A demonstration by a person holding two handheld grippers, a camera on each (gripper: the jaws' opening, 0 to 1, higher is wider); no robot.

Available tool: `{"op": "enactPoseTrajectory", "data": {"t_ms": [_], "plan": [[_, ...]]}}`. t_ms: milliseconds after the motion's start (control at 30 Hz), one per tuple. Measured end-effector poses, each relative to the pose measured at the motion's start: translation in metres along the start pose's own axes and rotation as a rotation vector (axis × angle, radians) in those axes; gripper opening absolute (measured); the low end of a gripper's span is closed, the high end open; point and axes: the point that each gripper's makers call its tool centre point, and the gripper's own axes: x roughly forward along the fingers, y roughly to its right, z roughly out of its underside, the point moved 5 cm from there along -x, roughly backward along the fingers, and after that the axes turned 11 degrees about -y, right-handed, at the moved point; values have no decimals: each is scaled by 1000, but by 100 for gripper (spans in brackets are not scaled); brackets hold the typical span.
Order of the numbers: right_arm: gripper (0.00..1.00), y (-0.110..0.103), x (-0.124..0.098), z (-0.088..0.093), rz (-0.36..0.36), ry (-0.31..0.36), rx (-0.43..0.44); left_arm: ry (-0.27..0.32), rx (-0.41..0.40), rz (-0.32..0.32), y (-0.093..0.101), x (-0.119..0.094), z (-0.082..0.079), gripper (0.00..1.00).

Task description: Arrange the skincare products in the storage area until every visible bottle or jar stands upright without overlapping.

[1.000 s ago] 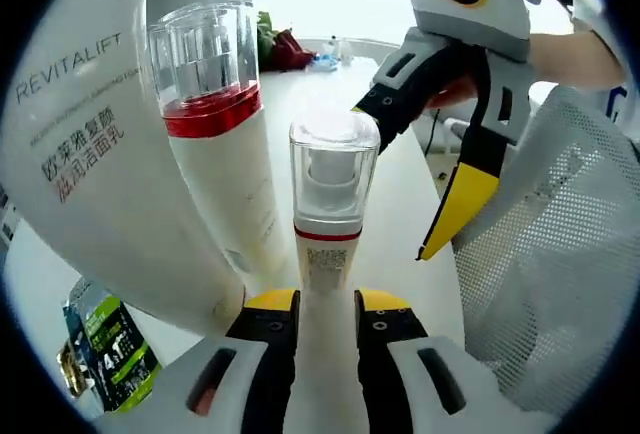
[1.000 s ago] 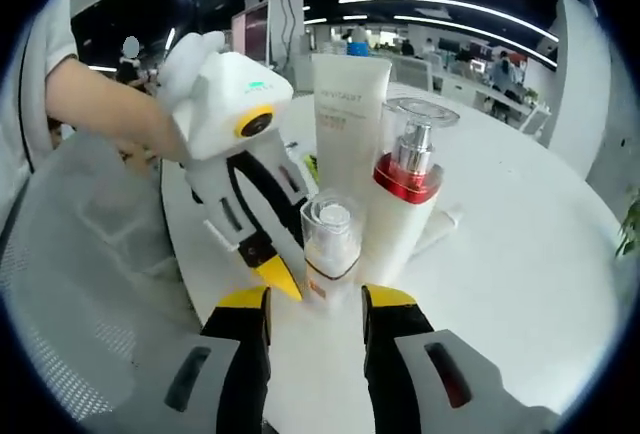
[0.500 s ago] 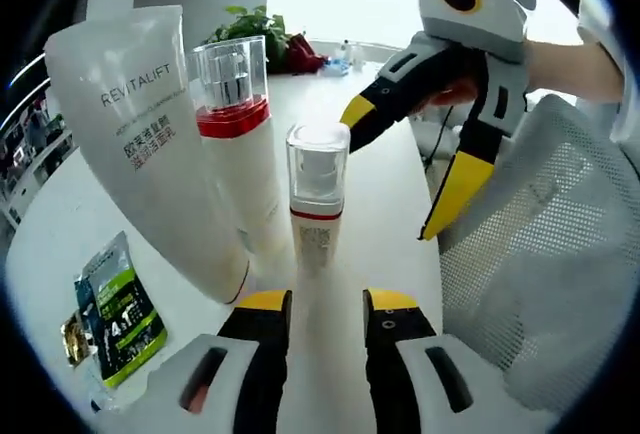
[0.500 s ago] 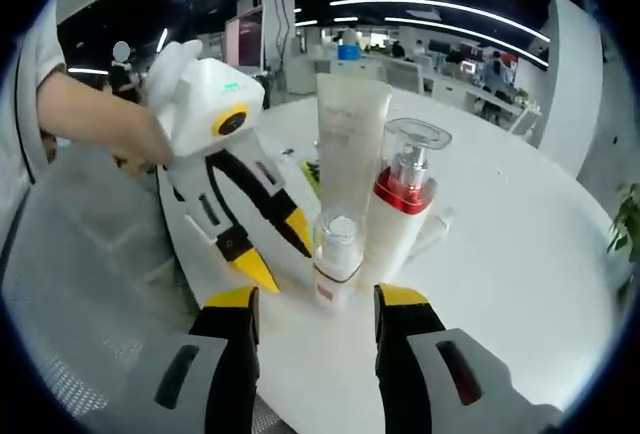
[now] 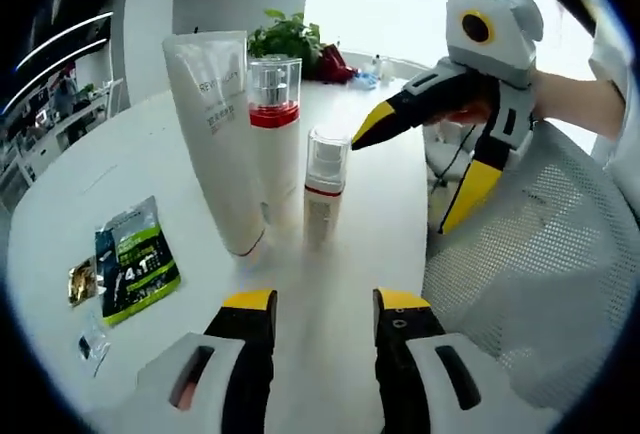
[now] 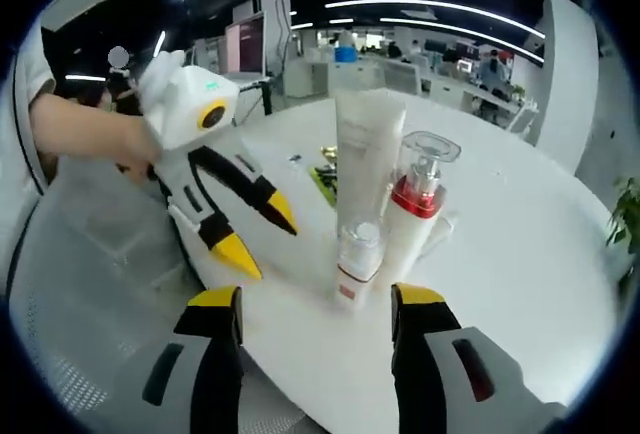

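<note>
Left gripper view looks across a white table [image 5: 80,214] where three products stand upright in a tight row, far from the jaws: a tall tube [image 5: 218,134] on the left, a red-collared pump bottle [image 5: 276,139] in the middle, and a small bottle [image 5: 323,186] with a clear cap on the right. They stand just beside one another; whether the sides touch I cannot tell, but none leans or lies over another. By that showing the arranging looks done or nearly so. To the near left, flat sachets [image 5: 133,266] lie on the table; they are neither bottles nor jars. Both tools hold nothing: the left gripper [image 5: 324,306] has its jaws wide, and the right gripper [image 6: 318,302] likewise, with the small bottle [image 6: 357,266] ahead of it.
</note>
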Motion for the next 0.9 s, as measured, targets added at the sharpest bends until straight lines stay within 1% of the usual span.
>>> {"op": "enactPoseTrajectory", "data": {"t_ms": [133,167,233,367,500,567,700,900], "plan": [[64,1,-6,-4,9,13,15,12,-40,-9,-2,-13,6,36],[64,1,-8,-5,12,16,16,16,-51,-11,0,-17,5,37],[65,0,-11,-8,19,25,20,30,-79,-22,-2,-28,9,39],[66,-3,-20,-14,30,40,37,48,-129,-44,-8,-46,17,46],[68,-5,-23,-15,39,42,51,51,-160,-61,-7,-58,23,49],[69,-9,-26,-15,33,45,67,60,-190,-74,-8,-67,28,51],[73,-14,-30,-15,28,57,95,73,-228,-95,-3,-82,29,58],[75,-17,-39,-19,19,100,173,138,-297,-110,-4,-110,34,61]]}}
